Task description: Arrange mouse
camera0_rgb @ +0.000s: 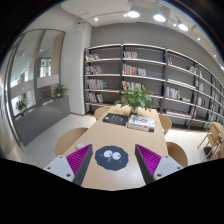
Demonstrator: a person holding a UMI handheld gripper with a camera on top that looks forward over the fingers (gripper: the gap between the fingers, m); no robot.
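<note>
1. Shelves [150, 75] span the far wall, full of books.
2. Table [120, 140] runs from the gripper toward the shelves; chairs [72, 138] on both sides.
3. Plant [137, 97] and books [128, 121] sit at the far end.
4. Round mat [110, 154] lies just ahead, between the fingers; mouse not discernible.
5. Gripper [110, 163] jaws wide, holding nothing, pads [76, 161] either side of the mat.
</note>
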